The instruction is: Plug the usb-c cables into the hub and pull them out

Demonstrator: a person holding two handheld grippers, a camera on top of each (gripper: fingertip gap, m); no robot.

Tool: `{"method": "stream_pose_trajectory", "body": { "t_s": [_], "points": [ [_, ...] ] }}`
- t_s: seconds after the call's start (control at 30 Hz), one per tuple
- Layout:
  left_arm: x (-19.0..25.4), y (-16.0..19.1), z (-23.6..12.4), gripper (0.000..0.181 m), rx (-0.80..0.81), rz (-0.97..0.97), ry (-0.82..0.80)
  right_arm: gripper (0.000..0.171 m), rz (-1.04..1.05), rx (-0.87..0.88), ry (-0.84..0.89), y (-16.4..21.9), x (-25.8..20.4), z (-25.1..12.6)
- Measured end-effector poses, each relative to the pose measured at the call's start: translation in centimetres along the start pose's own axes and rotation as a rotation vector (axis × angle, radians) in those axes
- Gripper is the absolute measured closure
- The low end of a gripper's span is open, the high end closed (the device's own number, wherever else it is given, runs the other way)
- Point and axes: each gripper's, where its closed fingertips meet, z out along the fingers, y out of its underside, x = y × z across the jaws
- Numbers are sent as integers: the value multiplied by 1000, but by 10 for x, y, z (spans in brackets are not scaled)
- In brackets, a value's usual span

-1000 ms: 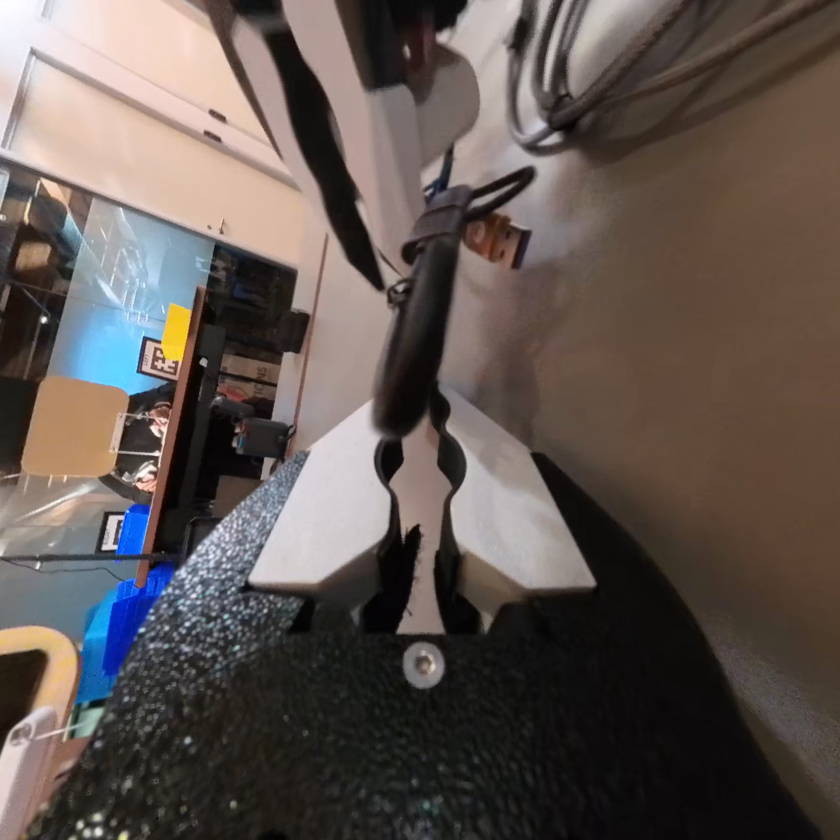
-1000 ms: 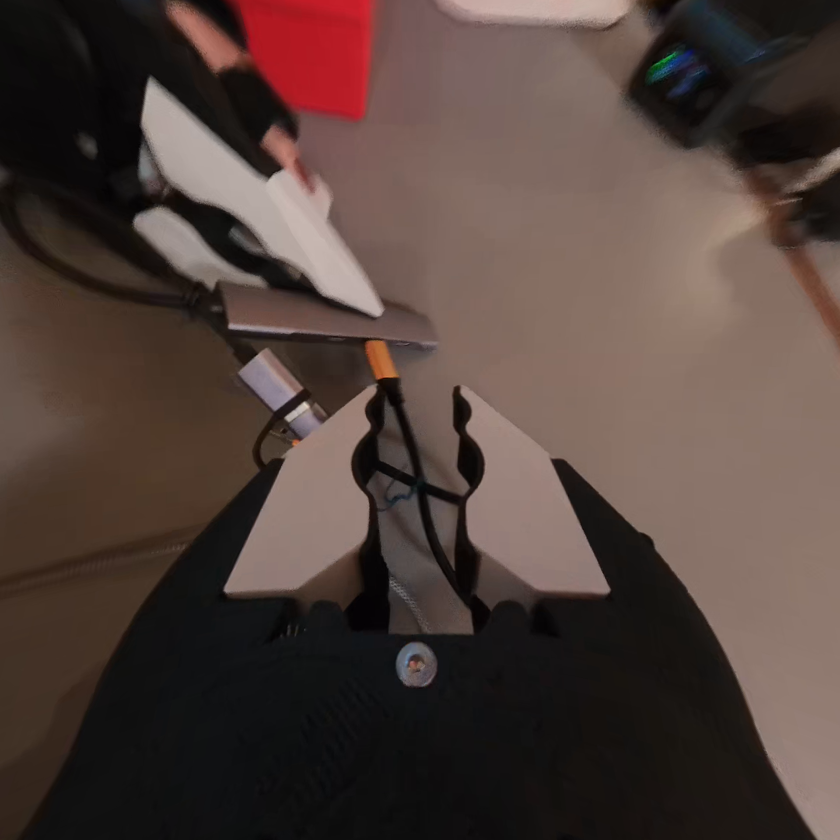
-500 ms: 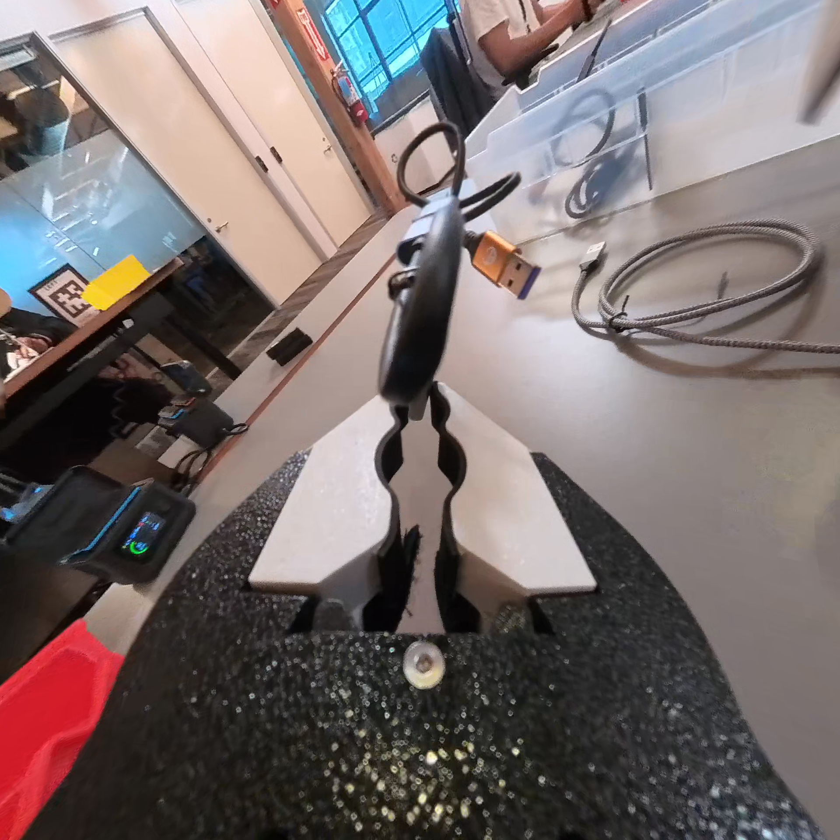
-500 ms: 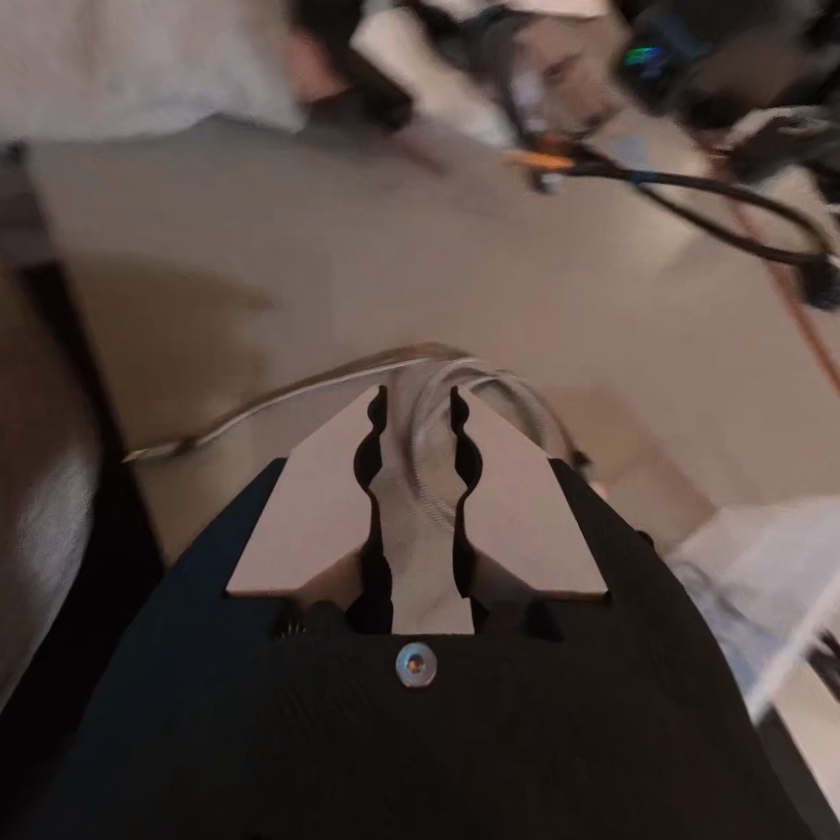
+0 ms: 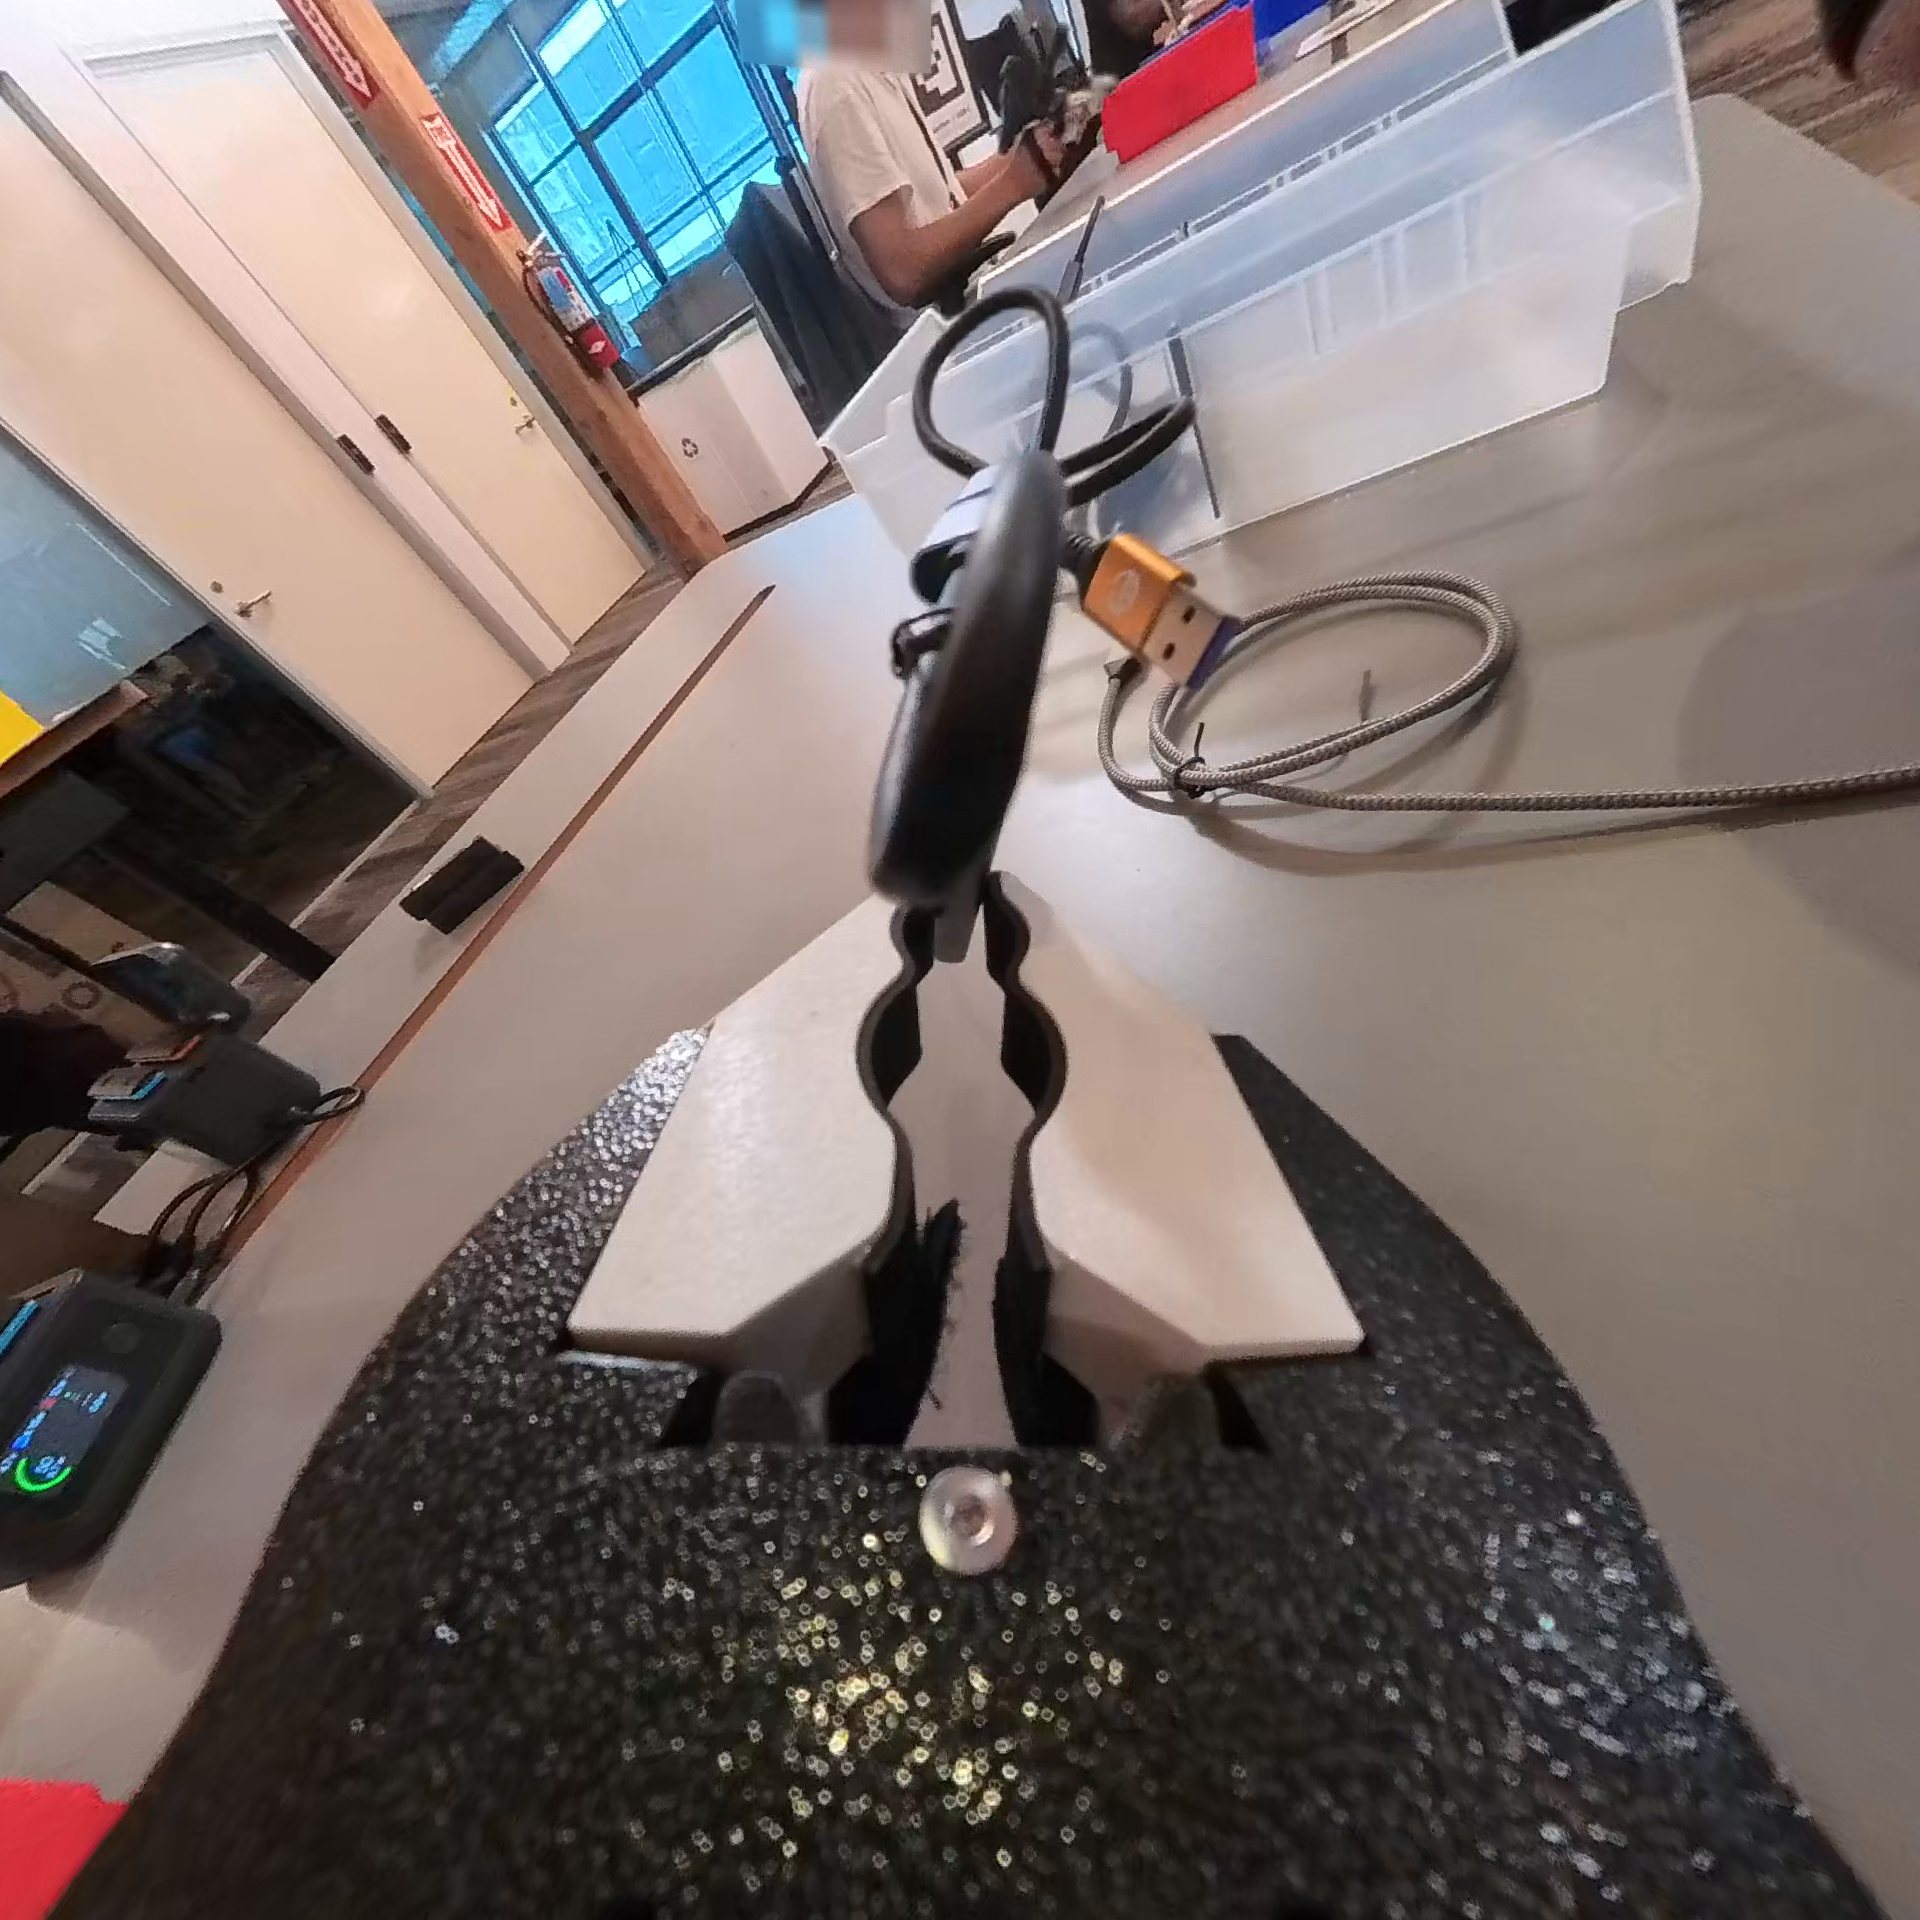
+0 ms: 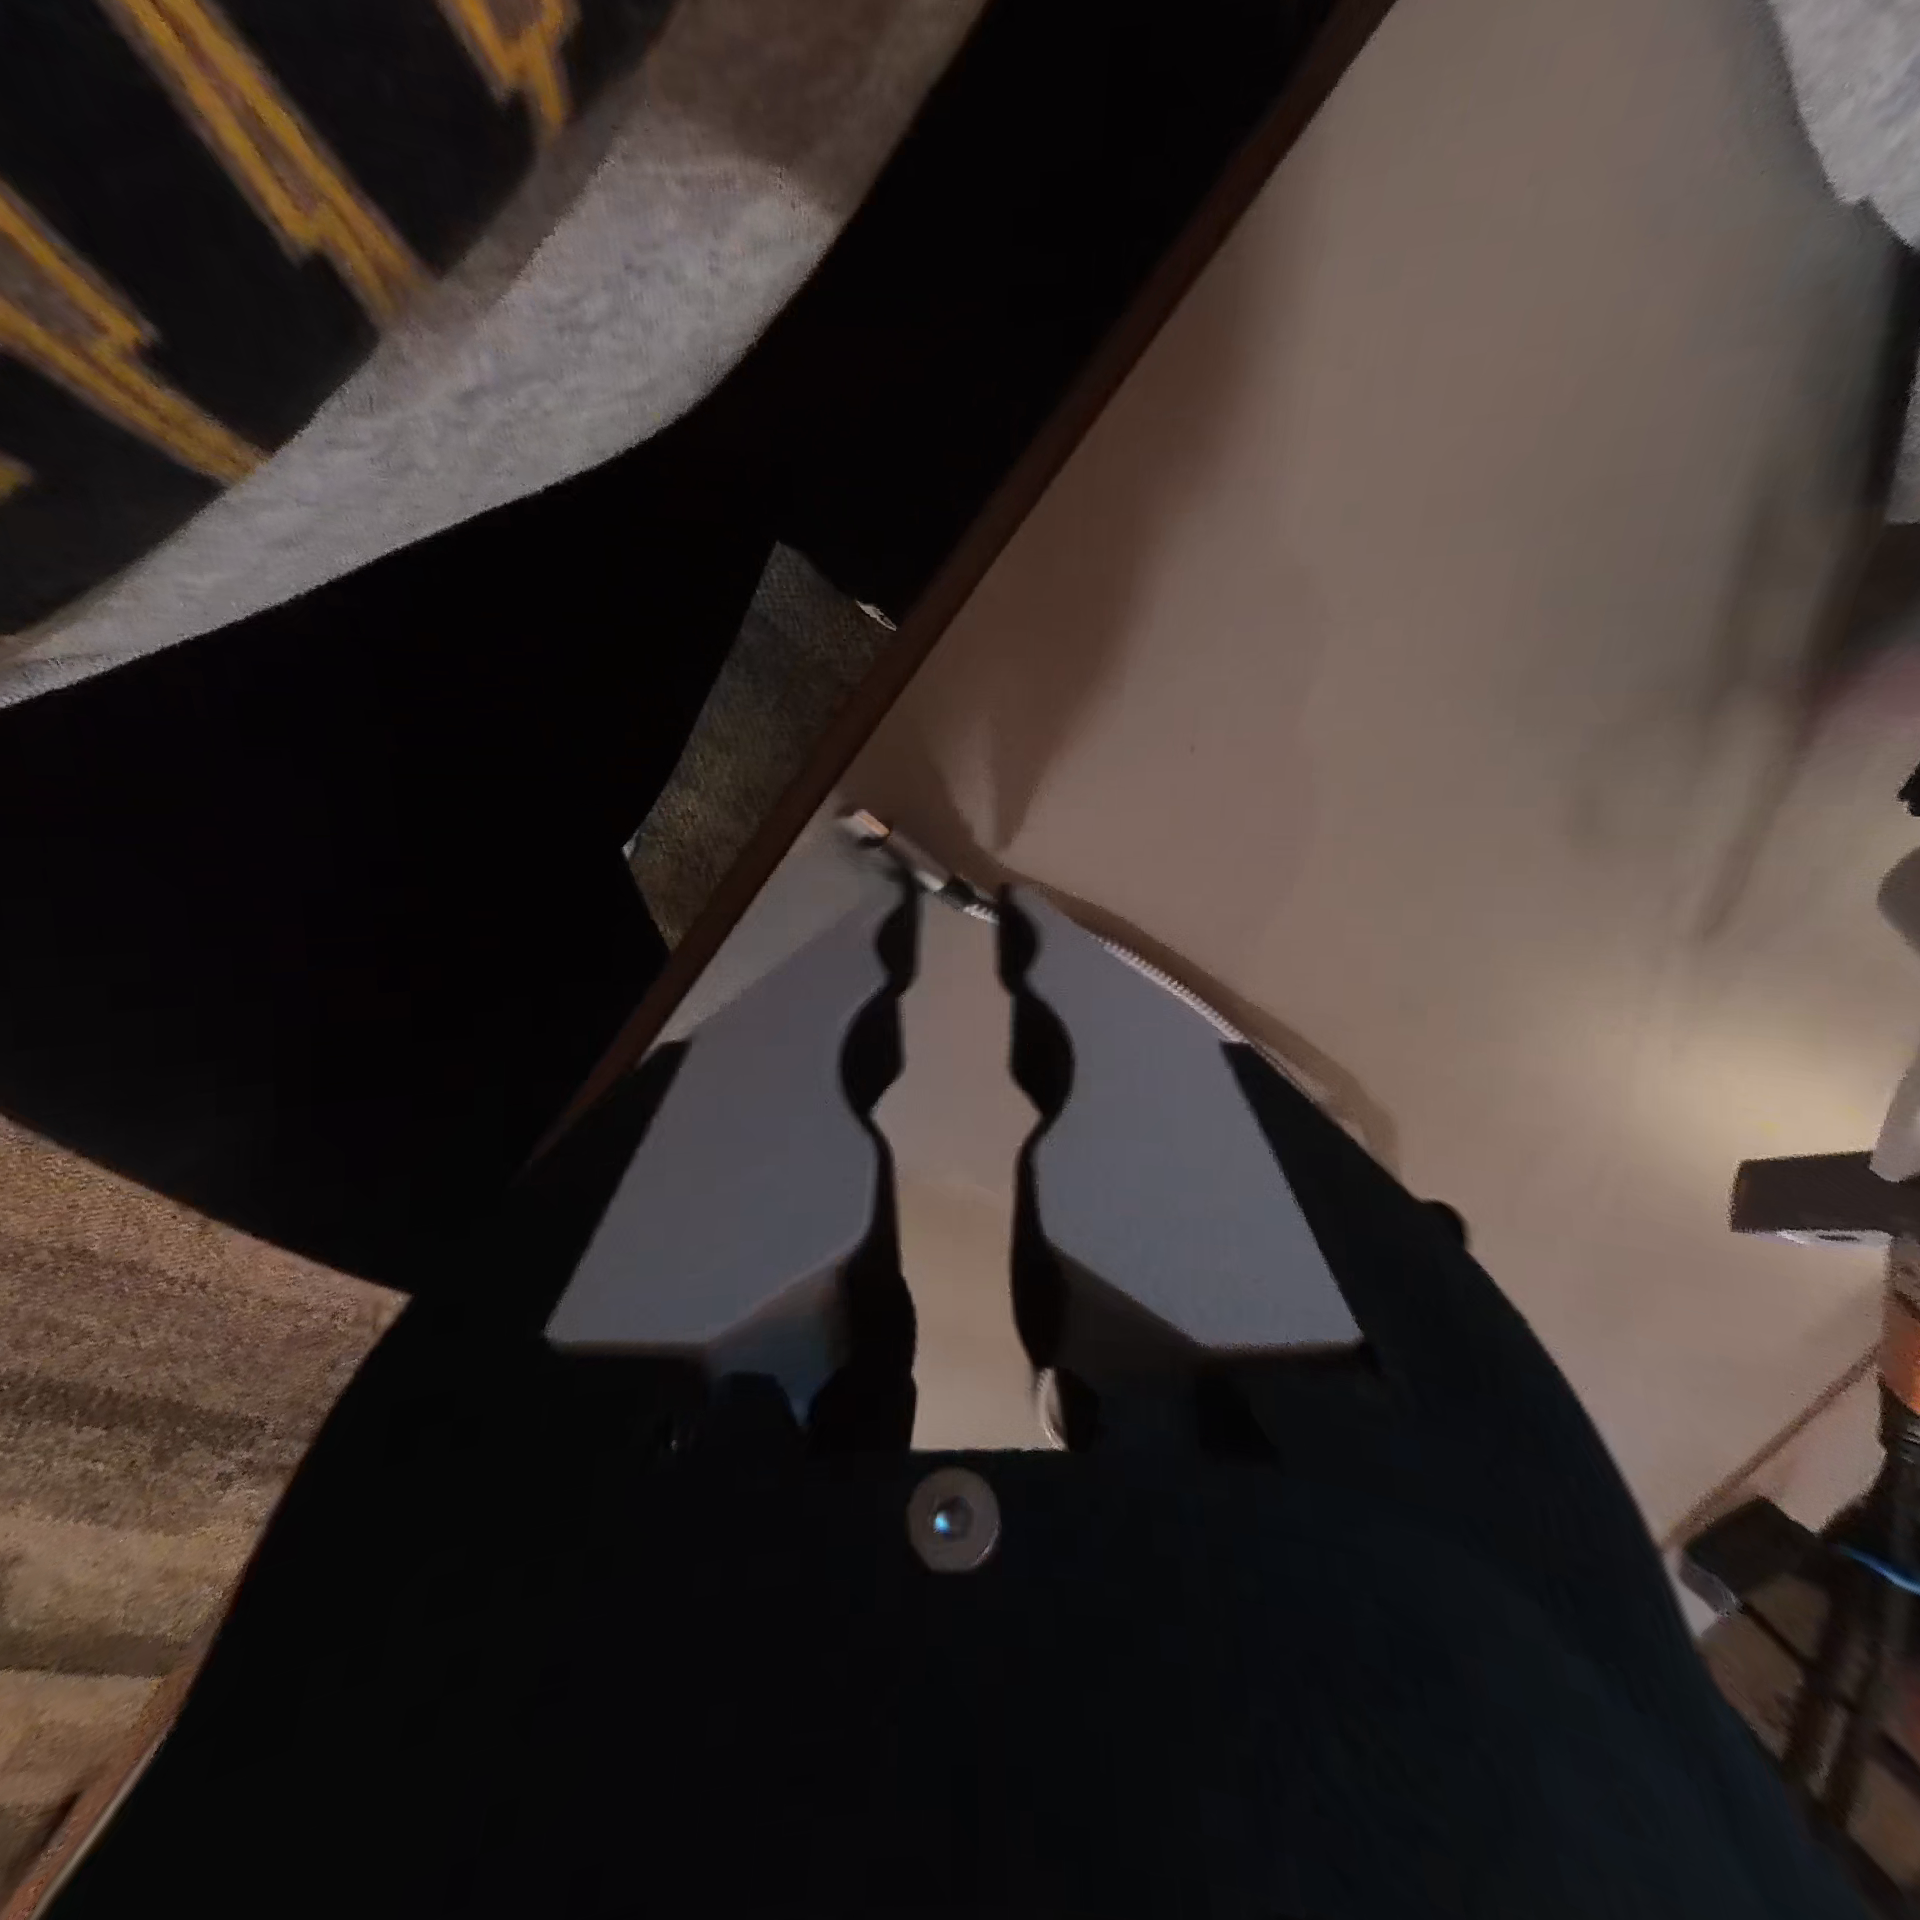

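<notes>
Left gripper (image 5: 951,914): fingers clenching the near end of the hub (image 5: 961,717), which is standing up off the grey table (image 5: 1558,1039); black cable (image 5: 997,364) looping behind it, orange plug (image 5: 1148,608) jutting right, unplugged. Braided grey cable (image 5: 1340,717) lying coiled on the table, in front of the clear bin (image 5: 1455,270). Right gripper (image 6: 958,904): fingers released, gripping nothing, tips hovering over a silver plug (image 6: 868,828) near the table edge; view blurring.

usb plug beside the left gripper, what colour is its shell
Orange-gold USB plug with a blue tip; left wrist view.
</notes>
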Motion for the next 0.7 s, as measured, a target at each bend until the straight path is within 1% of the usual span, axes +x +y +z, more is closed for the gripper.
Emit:
{"method": "stream_pose_trajectory", "body": {
  "t_s": [0.07, 0.13, 0.17, 0.23, 0.27, 0.37, 0.47, 0.5, 0.6, 0.7],
  "points": [
    [0, -1, -1, 174, 7, -19, 10, 166, 73, 22, 35, -4, 10, 3],
    [-1, -4, -2, 174, 16, -79, 23, 168, 205, 29, 162, 0, 37, 1],
    [-1, -9, -3, 174, 37, -155, 44, 168, 284, 33, 248, 5, 55, -2],
    [1, -23, -5, 175, 116, -326, 114, 168, 470, 15, 397, 26, 86, -8],
    [3, -26, -6, 174, 131, -380, 151, 168, 560, -6, 453, 39, 98, -10],
    [12, -26, -8, 174, 117, -501, 271, 168, 801, -92, 565, 81, 120, -7],
    [20, -19, -7, 174, 57, -522, 319, 168, 1011, -96, 564, 105, 130, 6],
    [20, -17, -7, 174, 45, -519, 315, 163, 1050, -64, 537, 107, 132, 12],
    [17, -13, -7, 174, 28, -520, 296, 148, 1062, 116, 467, 98, 143, 20],
    [13, -10, -8, 174, 16, -516, 278, 133, 991, 293, 438, 93, 152, 13]
  ]
}}
